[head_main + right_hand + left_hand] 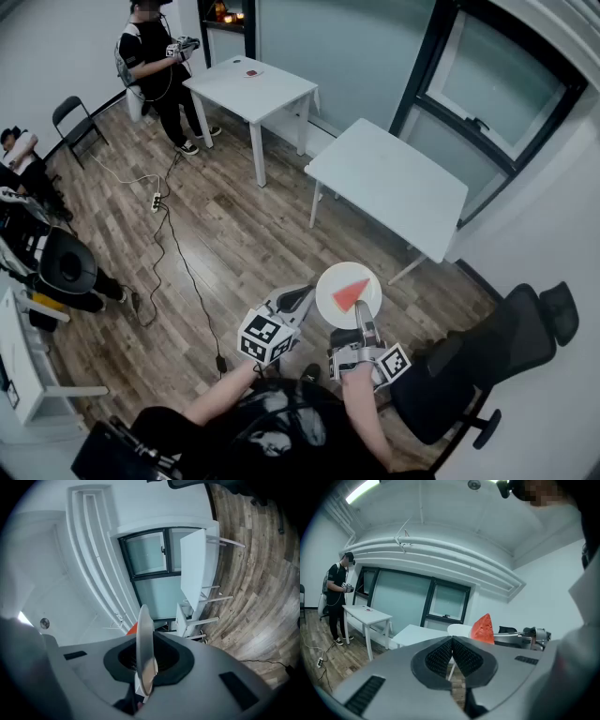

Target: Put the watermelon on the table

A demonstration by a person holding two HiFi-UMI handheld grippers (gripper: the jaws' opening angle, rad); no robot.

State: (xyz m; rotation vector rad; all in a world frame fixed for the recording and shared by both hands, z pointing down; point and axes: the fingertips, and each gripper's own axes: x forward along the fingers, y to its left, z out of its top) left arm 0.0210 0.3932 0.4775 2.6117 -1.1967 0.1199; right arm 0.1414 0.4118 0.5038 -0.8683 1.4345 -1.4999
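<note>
A red watermelon wedge lies on a round white plate, held in the air above the wood floor. My right gripper is shut on the plate's near rim. In the right gripper view the plate stands edge-on between the jaws, with a bit of watermelon behind it. My left gripper is shut on nothing, just left of the plate. The left gripper view shows its closed jaws, with the watermelon and plate beyond them to the right. The nearer white table stands ahead of the plate.
A second white table stands farther back, with a person beside it. A black office chair is close on my right. A folding chair and a power strip with its cable are at the left.
</note>
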